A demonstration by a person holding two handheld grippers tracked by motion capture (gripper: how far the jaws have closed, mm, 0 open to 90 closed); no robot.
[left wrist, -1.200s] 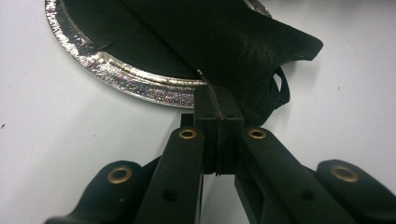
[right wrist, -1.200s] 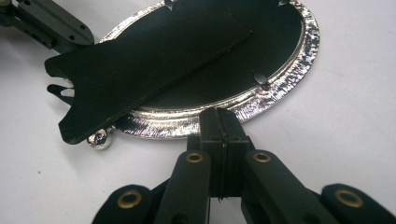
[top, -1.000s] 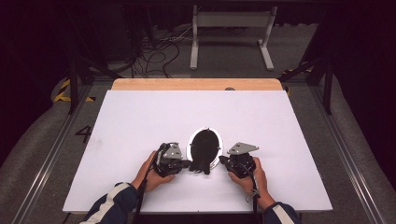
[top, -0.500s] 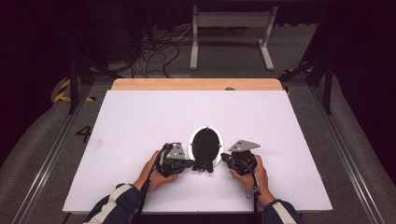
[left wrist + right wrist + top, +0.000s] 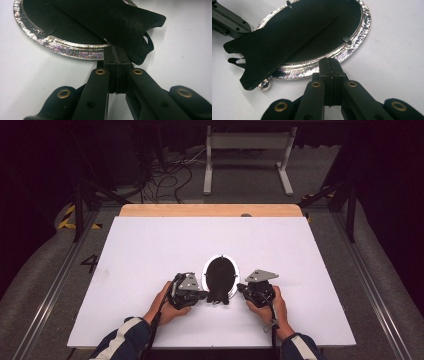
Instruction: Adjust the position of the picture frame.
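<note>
Silver oval frame (image 5: 220, 275) w/ 1 black stand flap (image 5: 279, 47), 2 tongs – left tongs (image 5: 206, 294), right tongs (image 5: 240, 287) – both pressed together.

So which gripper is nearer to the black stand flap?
Left. The left gripper has its shut tips right at the flap's edge; the right gripper sits at the silver frame's rim, apart from it.

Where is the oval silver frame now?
In the high view, the oval silver frame lies face-down on the white table, between the left gripper and right gripper.
</note>
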